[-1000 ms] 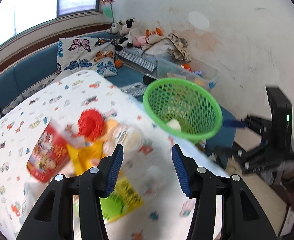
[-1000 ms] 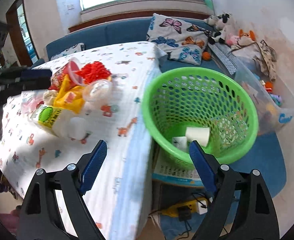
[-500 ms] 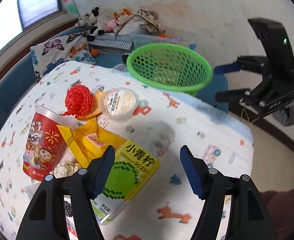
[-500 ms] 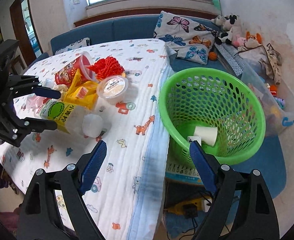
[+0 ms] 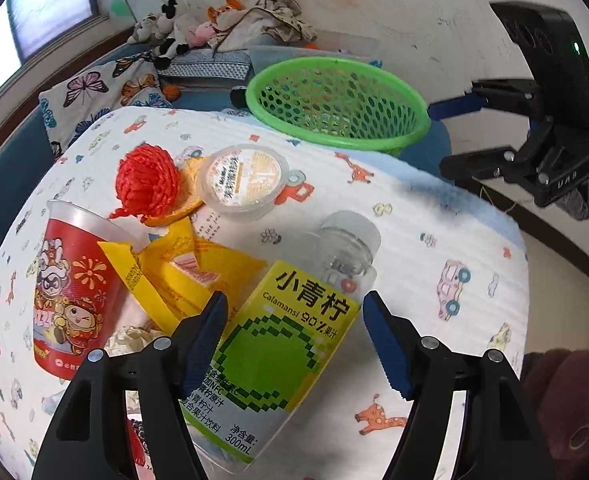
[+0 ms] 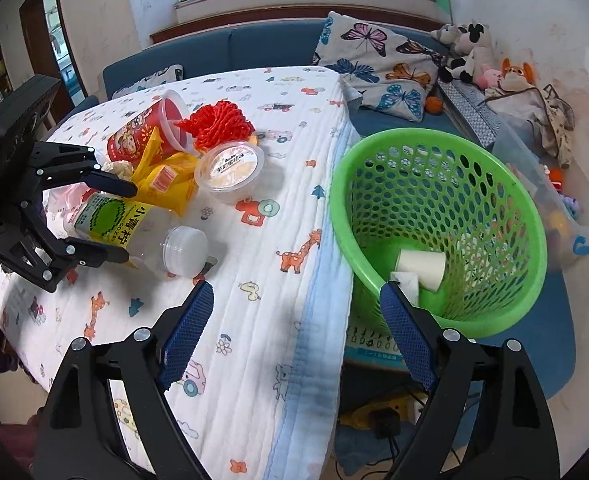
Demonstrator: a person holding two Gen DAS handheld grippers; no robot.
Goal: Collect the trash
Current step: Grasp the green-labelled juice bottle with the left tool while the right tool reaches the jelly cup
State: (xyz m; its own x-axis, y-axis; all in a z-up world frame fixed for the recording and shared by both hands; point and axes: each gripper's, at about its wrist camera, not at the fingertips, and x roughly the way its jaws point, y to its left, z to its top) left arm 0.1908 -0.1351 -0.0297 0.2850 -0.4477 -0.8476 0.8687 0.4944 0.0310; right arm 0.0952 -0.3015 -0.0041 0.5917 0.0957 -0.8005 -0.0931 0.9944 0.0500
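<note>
The left tool (image 5: 294,332), jaws spread, straddles the juice bottle (image 5: 290,340) to grab it. The right tool (image 6: 296,334) waits open; the green basket (image 6: 446,216) sits at two o'clock for trash.

The bottom of the juice bottle (image 5: 282,344) is hidden behind the left gripper (image 5: 294,340). The yellow wrapper (image 5: 182,276) covers part of the red cup (image 5: 70,288). A crumpled scrap (image 5: 128,338) is mostly hidden.

Left gripper (image 5: 294,332) jaws just widened, straddling a clear bottle (image 5: 286,344) lying on the printed tablecloth (image 5: 434,248); pads apart from it. Beside it: yellow wrapper (image 5: 182,276), red cup (image 5: 70,292), lidded tub (image 5: 244,178). Green basket (image 5: 338,100) beyond table edge.
</note>
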